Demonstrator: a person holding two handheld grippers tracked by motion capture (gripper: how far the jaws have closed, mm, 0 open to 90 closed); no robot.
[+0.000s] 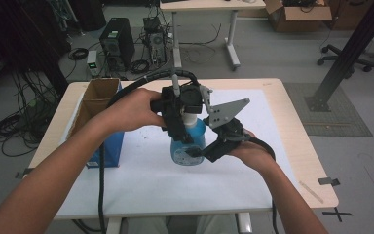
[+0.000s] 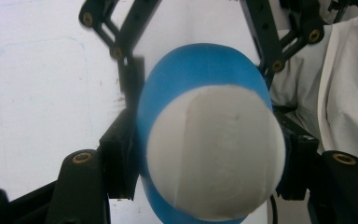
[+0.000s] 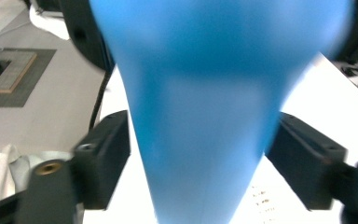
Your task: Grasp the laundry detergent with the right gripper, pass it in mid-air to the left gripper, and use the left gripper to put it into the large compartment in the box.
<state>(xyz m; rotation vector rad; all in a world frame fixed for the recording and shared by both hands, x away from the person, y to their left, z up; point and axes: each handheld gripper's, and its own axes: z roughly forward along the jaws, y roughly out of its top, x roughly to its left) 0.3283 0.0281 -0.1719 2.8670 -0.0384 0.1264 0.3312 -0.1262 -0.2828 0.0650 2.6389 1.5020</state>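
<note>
Between both tools, smooth blue plastic bottle [image 1: 189, 141], rounded white cap [image 2: 216, 149].

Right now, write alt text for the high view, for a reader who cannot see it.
Two hands hold a blue bottle above a white-topped table: the left claw clamps near its white cap, the right claw sits at its lower body. A cardboard box stands left.

Blue bottle between the right gripper's jaws

The blurred blue bottle [image 3: 205, 116] rose between the right gripper [image 3: 200, 163], whose jaws stood clear of its sides, above the white table [image 3: 307, 93]; grey floor [image 3: 42, 102] lay left.
</note>
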